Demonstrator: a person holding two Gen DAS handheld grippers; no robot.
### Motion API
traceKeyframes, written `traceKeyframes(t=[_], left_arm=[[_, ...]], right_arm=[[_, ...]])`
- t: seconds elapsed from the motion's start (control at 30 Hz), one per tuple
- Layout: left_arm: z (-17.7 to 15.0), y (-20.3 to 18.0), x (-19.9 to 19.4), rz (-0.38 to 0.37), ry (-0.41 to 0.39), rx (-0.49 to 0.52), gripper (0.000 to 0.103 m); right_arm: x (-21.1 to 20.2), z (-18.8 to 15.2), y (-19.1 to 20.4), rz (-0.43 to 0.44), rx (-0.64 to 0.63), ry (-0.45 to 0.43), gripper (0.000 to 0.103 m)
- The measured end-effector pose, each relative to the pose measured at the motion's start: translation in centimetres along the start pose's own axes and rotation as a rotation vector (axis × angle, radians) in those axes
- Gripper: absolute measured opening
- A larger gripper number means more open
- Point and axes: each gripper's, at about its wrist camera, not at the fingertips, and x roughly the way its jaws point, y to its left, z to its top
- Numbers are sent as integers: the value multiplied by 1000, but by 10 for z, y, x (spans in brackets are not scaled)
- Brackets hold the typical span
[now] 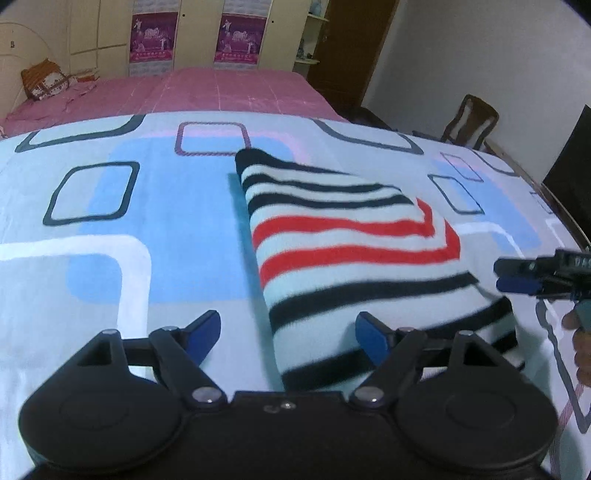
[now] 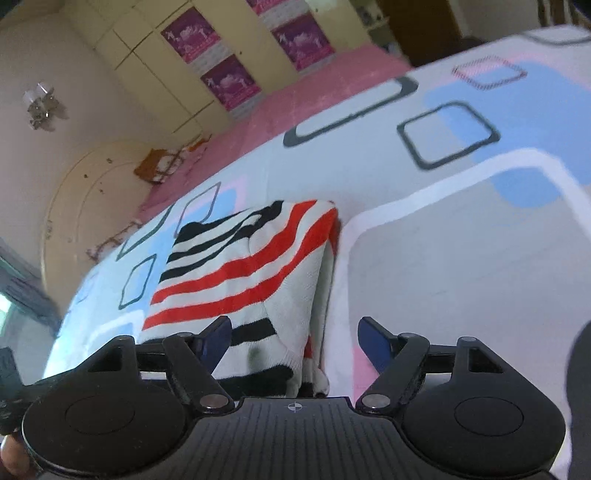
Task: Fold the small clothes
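A folded knit garment (image 1: 351, 258) with white, black and red stripes lies flat on the patterned bedsheet (image 1: 110, 221). In the left wrist view my left gripper (image 1: 290, 332) stands open over the garment's near left edge. Its right finger (image 1: 369, 334) lies above the fabric and its left finger (image 1: 207, 328) is over bare sheet; the pads press on nothing. My right gripper (image 1: 515, 276) hovers just off the garment's right side. In the right wrist view the garment (image 2: 240, 266) lies ahead, its near corner between the jaws of my open right gripper (image 2: 295, 336), not pinched.
Beyond the patterned sheet lies a pink bed cover (image 1: 229, 92) with a pillow (image 1: 44, 79) at its far left. Wardrobe doors (image 1: 110, 29) stand behind. A wooden chair (image 1: 469, 122) and a dark panel (image 1: 572, 162) stand past the bed's right edge. A hand (image 1: 580, 332) shows at the right.
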Motion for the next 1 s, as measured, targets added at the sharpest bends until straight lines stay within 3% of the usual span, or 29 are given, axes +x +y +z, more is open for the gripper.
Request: traceKeyframes(t=[0.07, 0.13, 0.17, 0.2, 0.27, 0.33, 0.37, 0.6, 0.67, 0.87, 1.0], left_arm=[[4, 4, -2, -14, -31, -17, 73], [10, 16, -9, 7, -89, -62, 20], [13, 27, -8, -9, -87, -111, 3], [14, 39, -7, -19, -98, -170, 0], [16, 56, -3, -74, -91, -215, 2], [15, 67, 2, -151, -60, -279, 53], [14, 68, 4, -171, -50, -309, 99], [8, 61, 43, -332, 126, -346, 96], [10, 52, 50, -326, 145, -298, 95], [15, 33, 64, -330, 161, -199, 91], [23, 28, 71, -331, 167, -199, 75]], right_arm=[[5, 2, -4, 14, -4, 20, 75], [7, 1, -9, 19, 1, 27, 75], [8, 2, -11, 23, 4, 30, 75], [9, 2, -14, 32, 14, 31, 75], [10, 4, -23, 57, 47, 31, 75], [9, 6, -31, 88, 85, 35, 76], [8, 7, -34, 101, 96, 38, 76], [26, 14, -49, 229, 151, 157, 76], [36, 13, -48, 189, 125, 207, 75], [51, 23, -38, 209, 66, 250, 75], [62, 24, -19, 213, -19, 252, 74]])
